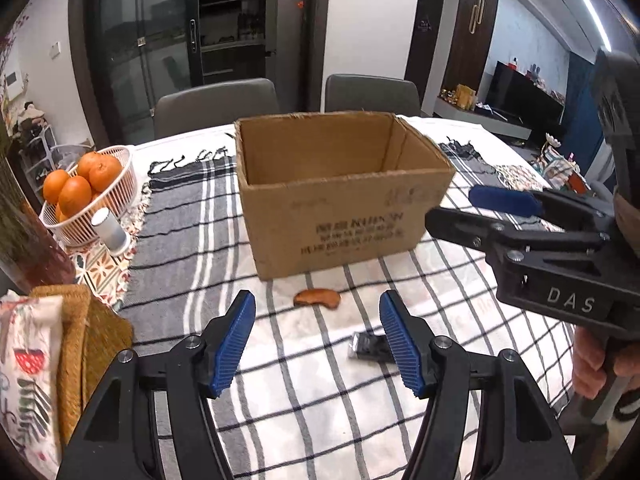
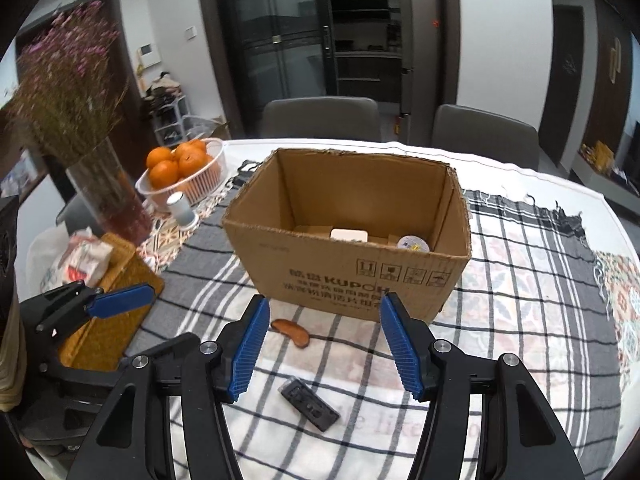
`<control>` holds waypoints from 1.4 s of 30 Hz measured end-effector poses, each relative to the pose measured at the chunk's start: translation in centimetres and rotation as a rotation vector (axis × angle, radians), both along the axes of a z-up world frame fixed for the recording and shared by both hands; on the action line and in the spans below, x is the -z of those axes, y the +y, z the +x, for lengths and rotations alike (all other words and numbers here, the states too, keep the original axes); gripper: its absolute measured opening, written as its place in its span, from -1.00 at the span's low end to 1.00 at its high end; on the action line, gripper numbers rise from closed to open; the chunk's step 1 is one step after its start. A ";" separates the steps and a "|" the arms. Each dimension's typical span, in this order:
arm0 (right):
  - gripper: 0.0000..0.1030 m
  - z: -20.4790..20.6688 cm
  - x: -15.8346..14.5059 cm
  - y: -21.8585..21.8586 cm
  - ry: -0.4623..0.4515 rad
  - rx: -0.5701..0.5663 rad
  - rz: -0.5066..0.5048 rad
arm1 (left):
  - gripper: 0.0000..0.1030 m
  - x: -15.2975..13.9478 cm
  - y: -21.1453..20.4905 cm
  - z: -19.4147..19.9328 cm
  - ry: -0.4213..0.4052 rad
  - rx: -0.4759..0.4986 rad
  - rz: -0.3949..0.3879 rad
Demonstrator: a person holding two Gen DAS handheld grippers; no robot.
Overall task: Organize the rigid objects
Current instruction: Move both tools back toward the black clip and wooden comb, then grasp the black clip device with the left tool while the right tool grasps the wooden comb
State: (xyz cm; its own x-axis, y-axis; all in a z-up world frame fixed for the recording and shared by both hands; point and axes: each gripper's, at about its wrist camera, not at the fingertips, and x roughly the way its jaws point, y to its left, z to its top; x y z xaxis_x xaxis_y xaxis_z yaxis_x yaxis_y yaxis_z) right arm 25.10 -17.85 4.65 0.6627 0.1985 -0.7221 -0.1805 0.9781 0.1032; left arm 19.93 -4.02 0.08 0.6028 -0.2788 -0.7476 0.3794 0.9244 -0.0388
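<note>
The small brown curved piece (image 2: 290, 333) lies flat on the checked cloth (image 2: 520, 320), just ahead of the right gripper (image 2: 324, 344) and a little toward its left finger. The flat black piece (image 2: 309, 403) lies closer, under the gap between that gripper's two fingers. From the left gripper (image 1: 318, 344) the brown piece (image 1: 317, 299) is straight ahead, and the black piece (image 1: 368, 349) sits beside its right finger, partly hidden by it.

Both grippers stand about half open and hold nothing; no pad touches either piece.

I judge three risks. Both pieces are thin and lie flat on soft cloth, so closing pads can pinch the cloth together with the piece, or push the piece away. The two grippers are near each other over the same small area, so they can collide if both reach for one piece. The brown piece lies near the front wall of the cardboard box (image 2: 348, 276), so a low approach can knock the box.

The box, beyond both grippers, stands open and has a white rectangular item (image 2: 349, 234) and a round lid-like item (image 2: 413, 244) on its floor. Far to the left of the grippers, a white basket (image 2: 218, 160) holds oranges (image 2: 176, 164).
</note>
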 end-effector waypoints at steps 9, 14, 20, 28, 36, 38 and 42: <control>0.14 -1.2 1.6 0.2 -0.020 -0.077 -0.040 | 0.24 3.1 -1.0 -1.9 0.039 0.038 -0.034; 0.14 -1.2 2.6 0.4 -0.009 -0.154 -0.047 | 0.28 4.6 -1.9 -2.6 0.035 0.055 -0.035; 0.14 -0.7 4.5 0.0 0.021 -0.243 -0.031 | 0.31 6.5 -3.5 -2.9 0.053 0.086 -0.026; 0.14 -0.4 7.5 -0.3 0.031 -0.341 -0.053 | 0.40 9.6 -5.4 -3.6 0.033 0.117 -0.019; 0.14 0.2 10.3 -0.8 0.029 -0.382 -0.033 | 0.50 12.0 -6.2 -3.1 0.024 0.098 -0.018; 0.14 0.4 11.0 -0.8 0.036 -0.390 -0.030 | 0.50 12.4 -6.5 -2.8 0.018 0.106 -0.005; 0.14 0.8 12.1 -1.3 0.052 -0.388 -0.021 | 0.51 13.1 -7.1 -2.1 0.024 0.097 0.017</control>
State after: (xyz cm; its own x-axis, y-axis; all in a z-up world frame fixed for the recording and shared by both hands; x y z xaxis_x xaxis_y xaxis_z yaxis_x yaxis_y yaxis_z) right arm 25.89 -19.19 -7.45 0.5041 0.4118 -0.7592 -0.5325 0.8402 0.1021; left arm 17.83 -11.08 -13.02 0.5554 -0.3221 -0.7667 0.4666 0.8838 -0.0333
